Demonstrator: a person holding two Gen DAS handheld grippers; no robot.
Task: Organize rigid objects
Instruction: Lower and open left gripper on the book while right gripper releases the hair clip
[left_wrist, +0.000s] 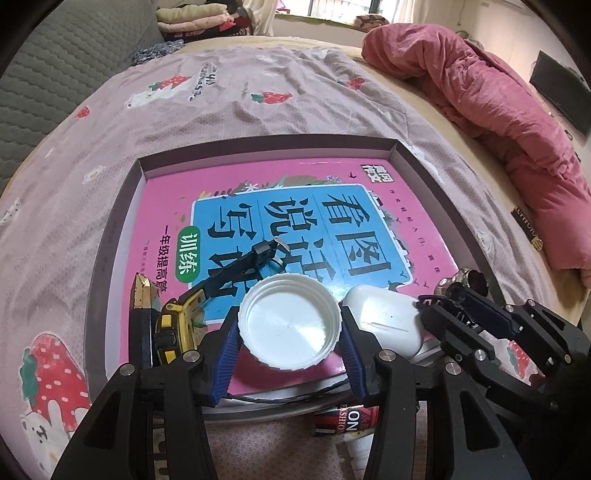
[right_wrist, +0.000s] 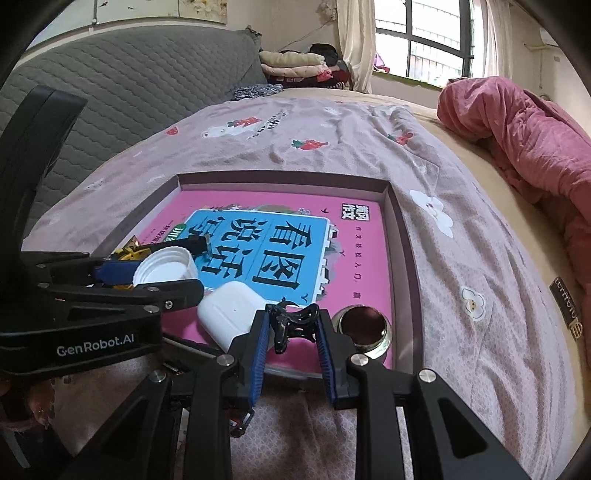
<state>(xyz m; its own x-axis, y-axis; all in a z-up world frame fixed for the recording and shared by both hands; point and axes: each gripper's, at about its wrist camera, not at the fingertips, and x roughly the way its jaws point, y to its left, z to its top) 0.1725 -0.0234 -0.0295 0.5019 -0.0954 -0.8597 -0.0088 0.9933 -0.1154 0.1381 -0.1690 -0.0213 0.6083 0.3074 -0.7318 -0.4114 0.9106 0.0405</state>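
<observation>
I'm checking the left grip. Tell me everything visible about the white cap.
The white cap is a round screw lid that looks like plastic, with a ribbed outer wall and inner thread ridges. It sits open side up, clean and empty, clamped between the blue ridged pads of the left tongs, above the pink book's near edge, beside the white earbud case.

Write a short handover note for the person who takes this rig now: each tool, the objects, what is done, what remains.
Left tool: shut on the white cap, over the pink book.
Right tool: shut on the black hair clip, over the book's near edge.
In the tray: tape measure, white earbud case, metal fitting.
Done: three things placed.
Left: set down cap and clip; small items remain near the tray.
</observation>
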